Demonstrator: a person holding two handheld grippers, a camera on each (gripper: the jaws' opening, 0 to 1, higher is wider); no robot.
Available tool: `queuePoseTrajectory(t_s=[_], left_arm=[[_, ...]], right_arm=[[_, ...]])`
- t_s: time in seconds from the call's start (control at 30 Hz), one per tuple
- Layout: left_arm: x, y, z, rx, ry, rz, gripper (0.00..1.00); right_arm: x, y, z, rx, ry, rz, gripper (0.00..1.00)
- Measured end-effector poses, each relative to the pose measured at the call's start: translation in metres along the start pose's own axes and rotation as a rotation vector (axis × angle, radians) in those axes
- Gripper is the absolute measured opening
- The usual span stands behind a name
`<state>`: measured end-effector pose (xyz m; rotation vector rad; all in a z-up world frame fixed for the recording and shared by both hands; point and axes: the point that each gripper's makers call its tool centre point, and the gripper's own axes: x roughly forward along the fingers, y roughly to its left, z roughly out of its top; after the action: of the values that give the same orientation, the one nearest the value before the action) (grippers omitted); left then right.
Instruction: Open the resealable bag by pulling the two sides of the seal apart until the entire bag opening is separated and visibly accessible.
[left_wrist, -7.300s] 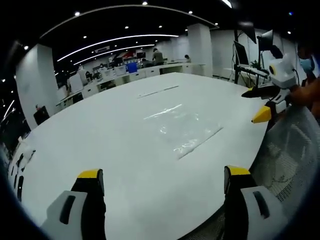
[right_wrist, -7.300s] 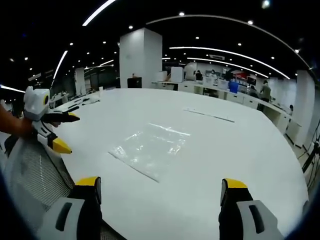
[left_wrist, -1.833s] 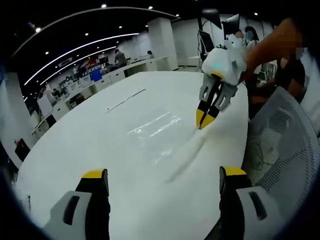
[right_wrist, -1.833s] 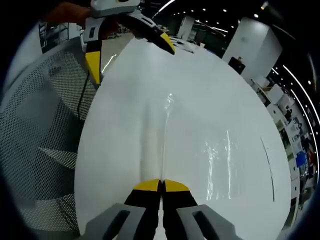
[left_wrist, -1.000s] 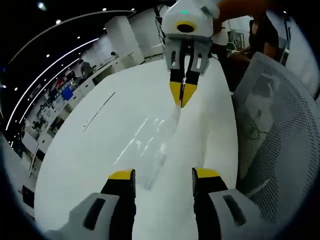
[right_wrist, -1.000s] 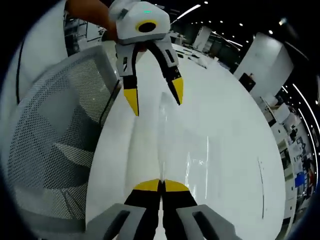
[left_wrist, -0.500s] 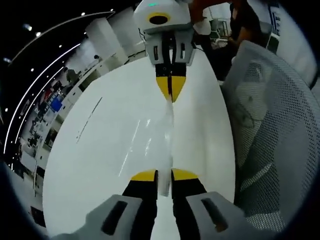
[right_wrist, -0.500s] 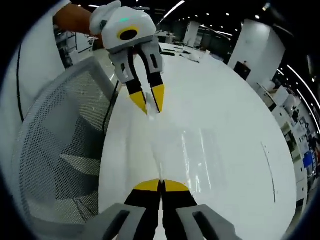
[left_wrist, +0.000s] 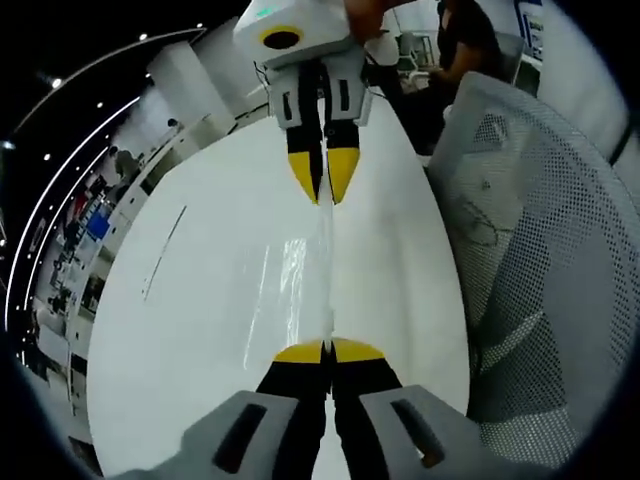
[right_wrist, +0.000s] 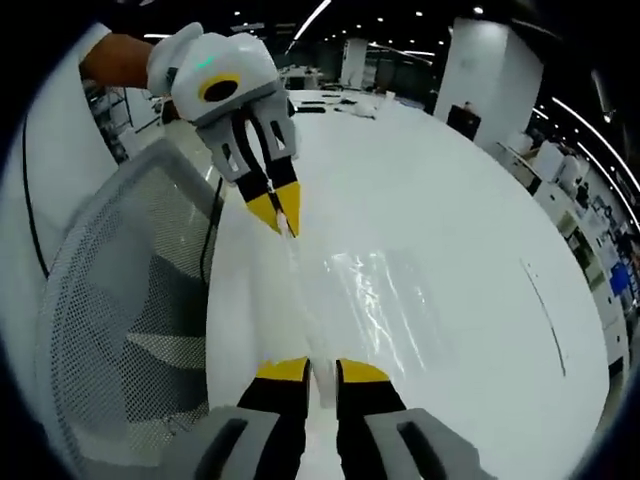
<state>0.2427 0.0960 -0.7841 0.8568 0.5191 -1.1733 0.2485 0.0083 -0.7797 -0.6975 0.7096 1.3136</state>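
A clear resealable bag (left_wrist: 298, 285) lies on the white table (left_wrist: 190, 340), with one long edge lifted into a taut strip between the two grippers. My left gripper (left_wrist: 328, 350) is shut on the near end of that strip. In the right gripper view the left gripper (right_wrist: 277, 215) pinches the far end, and the bag (right_wrist: 385, 300) spreads to the right. My right gripper (right_wrist: 322, 372) has its jaws a little apart with the bag's edge between them. In the left gripper view the right gripper (left_wrist: 323, 182) also shows a small gap between its yellow tips.
A grey mesh chair back (left_wrist: 545, 260) stands close beside the table edge, and the same chair (right_wrist: 120, 330) sits left of the bag. A person (left_wrist: 462, 45) stands behind the chair. Office desks and pillars lie far off.
My left gripper has closed fully on the bag's edge. My right gripper's jaws, shut half a second ago, have parted slightly. The lifted strip stays stretched between them.
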Motion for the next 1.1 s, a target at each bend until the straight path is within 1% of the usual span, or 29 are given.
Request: queuePoseTrajectory(t_s=[0.1,0.2,0.23,0.47,0.63,0.77,0.93,1.03,1.1], left_arm=[[0.002,0.001,0.003,0.008,-0.003,-0.007,0.00],[0.003,0.003,0.005,0.008,-0.008,-0.011,0.00],[0.003,0.004,0.007,0.007,-0.009,-0.011,0.00],[0.004,0.005,0.015,0.008,-0.022,-0.019,0.00],[0.003,0.005,0.020,0.006,-0.030,-0.020,0.00],[0.003,0.004,0.021,0.006,-0.026,-0.024,0.00],[0.003,0.004,0.023,0.005,-0.031,-0.025,0.00],[0.002,0.004,0.024,0.012,-0.035,-0.022,0.00],[0.002,0.003,0.024,0.005,-0.037,-0.026,0.00]], right_arm=[[0.003,0.003,0.011,-0.010,-0.025,-0.001,0.11],[0.008,0.007,0.025,-0.029,-0.051,0.000,0.12],[0.010,0.009,0.031,-0.032,-0.065,0.004,0.12],[0.023,0.018,0.060,-0.078,-0.115,0.013,0.11],[0.028,0.022,0.070,-0.095,-0.129,0.022,0.10],[0.030,0.022,0.075,-0.104,-0.139,0.021,0.08],[0.032,0.023,0.079,-0.115,-0.141,0.024,0.06],[0.034,0.024,0.079,-0.131,-0.135,0.024,0.01],[0.035,0.025,0.078,-0.139,-0.130,0.026,0.00]])
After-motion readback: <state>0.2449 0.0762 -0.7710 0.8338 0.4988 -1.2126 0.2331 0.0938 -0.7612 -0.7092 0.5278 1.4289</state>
